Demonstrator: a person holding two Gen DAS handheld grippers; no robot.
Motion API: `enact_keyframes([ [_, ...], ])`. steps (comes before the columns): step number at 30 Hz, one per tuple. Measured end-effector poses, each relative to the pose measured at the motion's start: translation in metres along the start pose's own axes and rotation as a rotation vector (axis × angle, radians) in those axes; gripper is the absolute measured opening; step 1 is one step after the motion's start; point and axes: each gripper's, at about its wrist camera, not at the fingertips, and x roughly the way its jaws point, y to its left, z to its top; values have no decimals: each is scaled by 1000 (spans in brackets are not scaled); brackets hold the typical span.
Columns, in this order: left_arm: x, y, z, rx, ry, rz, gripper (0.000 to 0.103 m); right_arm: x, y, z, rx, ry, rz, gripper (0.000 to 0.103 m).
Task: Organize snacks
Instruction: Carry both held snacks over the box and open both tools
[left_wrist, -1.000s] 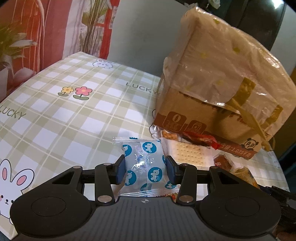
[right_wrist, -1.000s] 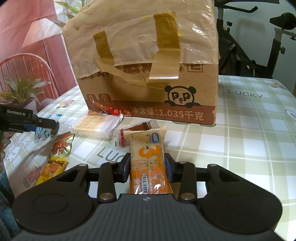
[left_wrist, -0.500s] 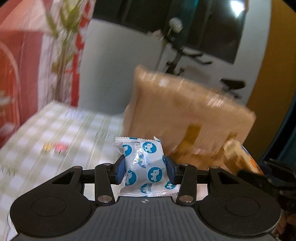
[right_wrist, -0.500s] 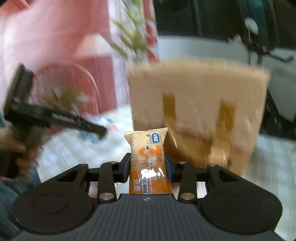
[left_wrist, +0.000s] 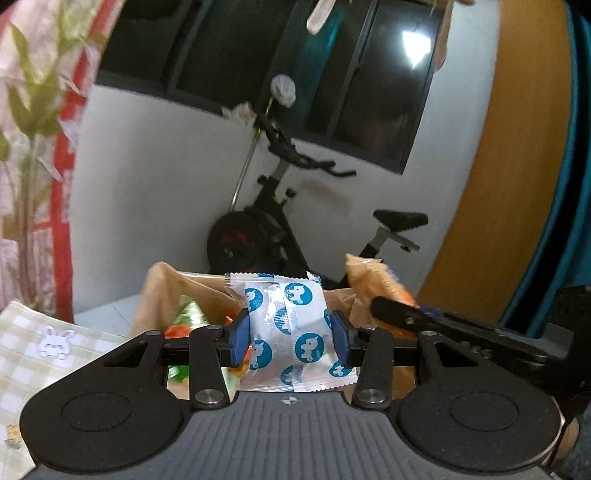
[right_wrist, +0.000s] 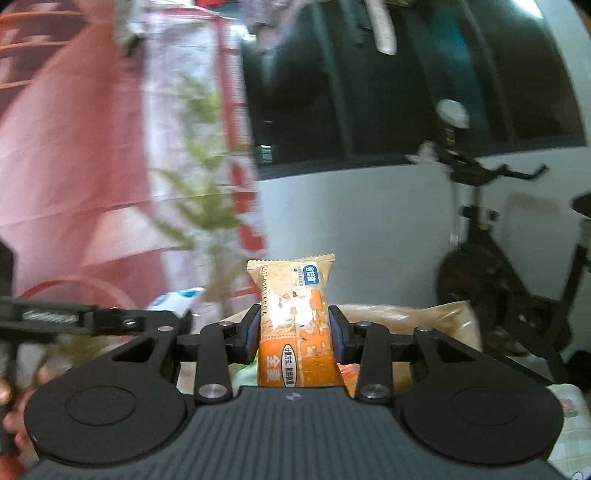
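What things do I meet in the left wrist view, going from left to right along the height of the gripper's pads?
Checked tablecloth → open cardboard box → white packet with blue dots, held in the left gripper → orange packet in the right gripper.

White-and-blue snack packet (left_wrist: 291, 328): glossy crinkled plastic film. Orange bar wrapper (right_wrist: 299, 325): shiny plastic film. Left claw (left_wrist: 290, 336): matt black plastic, blue pads (left_wrist: 240, 334), metal pivot pins. Bench cloth (left_wrist: 40, 354): smooth checked plastic.
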Motion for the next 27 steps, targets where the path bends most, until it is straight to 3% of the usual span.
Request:
enact_keyframes([
  [5, 54, 0, -5, 1, 86, 28, 47, 46, -30, 2, 87, 98, -122, 39],
  [10, 85, 10, -9, 8, 148, 31, 49, 55, -47, -6, 112, 146, -183, 39],
  [13, 92, 14, -8, 18, 147, 28, 63, 54, -54, -12, 124, 157, -199, 42],
  [17, 80, 17, -8, 27, 131, 27, 66, 42, -54, -17, 122, 146, -203, 51],
  [27, 6, 23, -2, 83, 50, 73, 66, 6, -25, -14, 57, 83, -120, 51],
])
